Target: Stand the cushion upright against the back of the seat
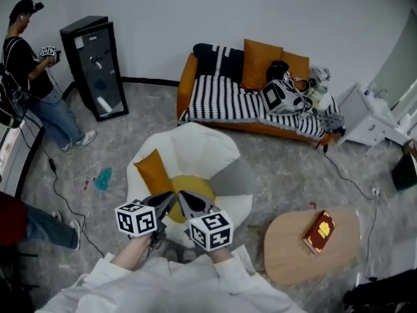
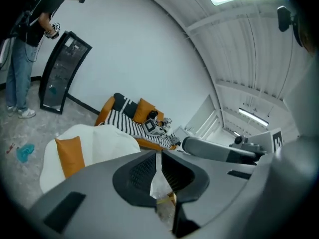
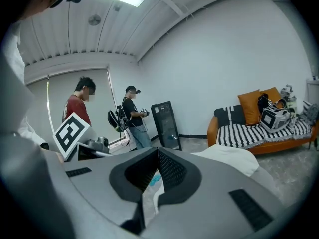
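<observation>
An orange cushion (image 1: 154, 173) stands upright at the left inside of a white round armchair (image 1: 195, 142), leaning on its back; it shows in the left gripper view too, as the same orange cushion (image 2: 70, 156). A yellow seat pad (image 1: 194, 186) lies in the chair. My left gripper (image 1: 171, 198) and right gripper (image 1: 184, 197) hover side by side over the chair's front edge, apart from the cushion. The left gripper (image 2: 158, 154) has its tips together with nothing held. The right gripper (image 3: 158, 151) is likewise shut and empty.
An orange sofa (image 1: 186, 83) with a striped blanket and clutter stands at the back wall. A black cabinet (image 1: 94, 67) and a standing person (image 1: 29, 77) are at the left. A round wooden table (image 1: 287, 253) with a red book (image 1: 319, 231) is at the right. A blue item (image 1: 102, 178) lies on the floor.
</observation>
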